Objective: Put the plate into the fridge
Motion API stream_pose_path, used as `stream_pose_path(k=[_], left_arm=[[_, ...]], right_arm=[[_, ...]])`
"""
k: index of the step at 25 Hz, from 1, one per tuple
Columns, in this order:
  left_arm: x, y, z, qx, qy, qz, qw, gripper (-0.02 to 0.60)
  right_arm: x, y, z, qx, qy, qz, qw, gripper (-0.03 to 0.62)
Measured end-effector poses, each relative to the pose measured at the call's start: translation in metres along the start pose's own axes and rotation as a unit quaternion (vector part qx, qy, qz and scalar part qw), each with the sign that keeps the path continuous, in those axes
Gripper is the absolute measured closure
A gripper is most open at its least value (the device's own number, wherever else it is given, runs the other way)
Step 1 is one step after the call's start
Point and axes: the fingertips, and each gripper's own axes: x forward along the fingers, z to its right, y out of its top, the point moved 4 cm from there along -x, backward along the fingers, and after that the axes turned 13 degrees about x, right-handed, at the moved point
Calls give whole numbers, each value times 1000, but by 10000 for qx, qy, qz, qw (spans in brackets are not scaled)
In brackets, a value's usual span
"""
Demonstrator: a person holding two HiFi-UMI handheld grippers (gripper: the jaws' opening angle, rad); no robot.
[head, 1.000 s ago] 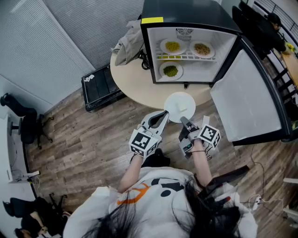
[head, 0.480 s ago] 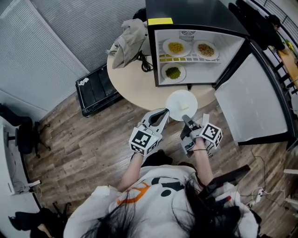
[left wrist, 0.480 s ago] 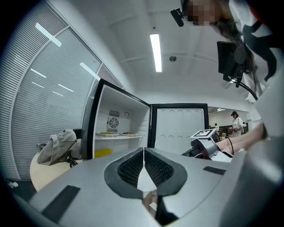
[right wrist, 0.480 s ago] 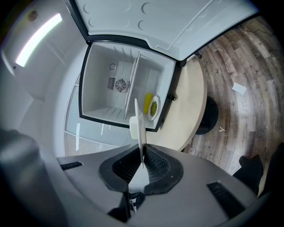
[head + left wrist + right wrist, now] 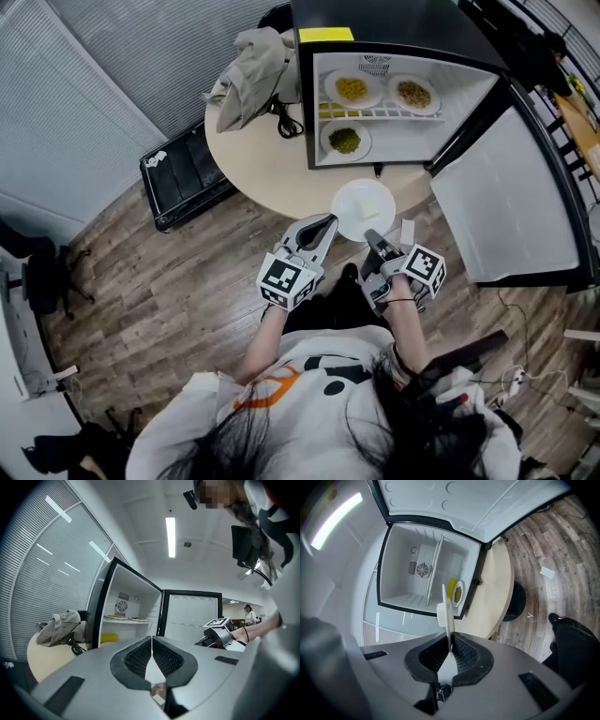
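A white empty plate (image 5: 364, 208) hangs level over the round table's (image 5: 272, 164) near edge, in front of the open fridge (image 5: 394, 28). My right gripper (image 5: 373, 240) is shut on the plate's near rim. In the right gripper view the plate (image 5: 446, 613) shows edge-on between the pads (image 5: 461, 654), with the fridge interior beyond. My left gripper (image 5: 322, 225) hovers just left of the plate, shut with nothing in it. Its pads (image 5: 140, 656) meet in the left gripper view.
Inside the fridge are three plates of food: two on the wire shelf (image 5: 352, 89) (image 5: 411, 93) and one below (image 5: 344, 140). The fridge door (image 5: 506, 197) stands swung open at right. A grey bag (image 5: 246, 66) lies on the table; a black case (image 5: 183, 173) is on the floor.
Both grippers have drifted a little with the plate still gripped by the right one. The head view has swung slightly, so the table and the bag sit further up-left.
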Motion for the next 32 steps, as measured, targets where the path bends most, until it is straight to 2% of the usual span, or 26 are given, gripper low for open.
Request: stream_pose_path(k=[4, 8, 17, 27, 32], left_arm=[[4, -7, -1, -29, -47, -85, 9999, 569], [19, -9, -8, 160, -199, -145, 9996, 569], [81, -6, -38, 163, -296, -204, 9992, 569], [144, -11, -63, 183, -422, -334, 9984, 569], [163, -11, -69, 165, -499, -365, 9979, 569]], right_arm=[[10, 7, 2, 49, -37, -33, 10000, 566], [27, 21, 0, 64, -88, -56, 9999, 566], [71, 78, -21, 109, -23, -1, 9999, 566], [107, 141, -33, 251, -41, 235, 9994, 566], [116, 165, -33, 469, -76, 686, 9965, 566]])
